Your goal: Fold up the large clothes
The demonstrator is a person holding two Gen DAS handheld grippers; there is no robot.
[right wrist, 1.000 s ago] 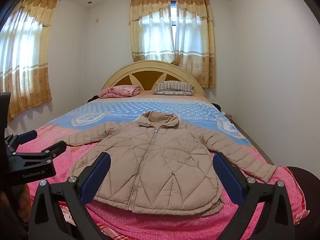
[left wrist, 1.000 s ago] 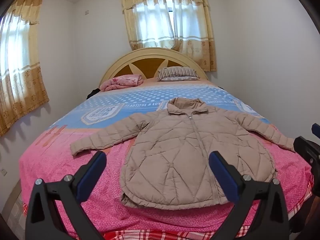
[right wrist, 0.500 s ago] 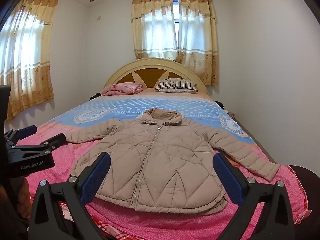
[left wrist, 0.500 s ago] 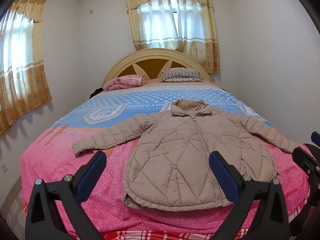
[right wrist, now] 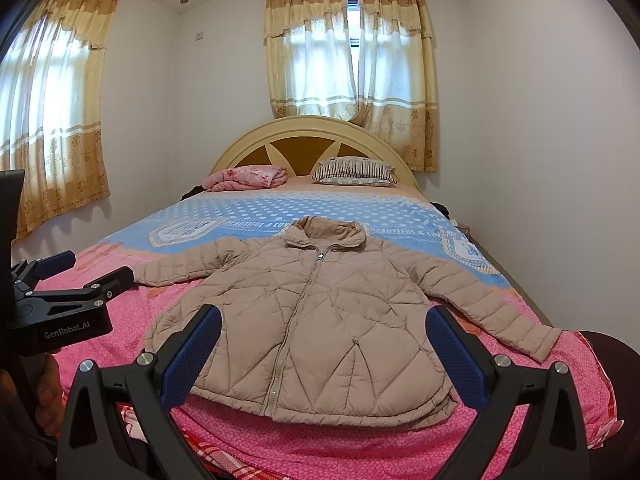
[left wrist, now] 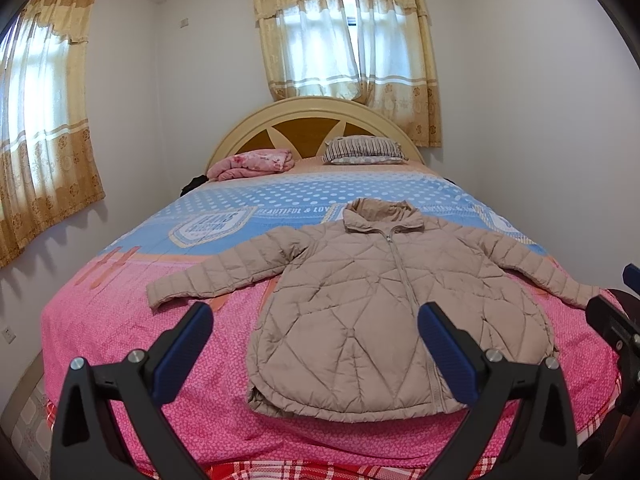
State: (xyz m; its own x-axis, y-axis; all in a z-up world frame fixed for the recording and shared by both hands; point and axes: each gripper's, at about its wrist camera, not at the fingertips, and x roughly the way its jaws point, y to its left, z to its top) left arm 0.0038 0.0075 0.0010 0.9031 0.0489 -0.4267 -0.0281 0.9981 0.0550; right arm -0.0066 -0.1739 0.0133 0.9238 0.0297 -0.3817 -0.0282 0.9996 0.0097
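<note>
A beige quilted puffer jacket (left wrist: 372,312) (right wrist: 320,320) lies flat and zipped on the bed, collar towards the headboard, both sleeves spread out sideways. My left gripper (left wrist: 314,320) hangs open above the foot of the bed, nothing between its blue pads (left wrist: 184,348). My right gripper (right wrist: 322,324) is open too, held off the jacket's hem with its pads (right wrist: 456,356) wide apart. The left gripper (right wrist: 80,276) also shows at the left edge of the right wrist view, a hand (right wrist: 48,396) holding its handle. The right gripper's fingertips (left wrist: 612,320) poke into the left wrist view at the right edge.
The bed (left wrist: 120,340) has a pink and blue sheet and a rounded wooden headboard (left wrist: 312,128). A folded pink blanket (left wrist: 252,164) and a striped pillow (left wrist: 362,150) sit at its head. Curtained windows (right wrist: 344,52) stand behind and to the left; a white wall (right wrist: 552,160) runs close on the right.
Both grippers have drawn back and tilted up slightly, so the jacket sits lower in both views. The jacket has not moved. Both stay open.
</note>
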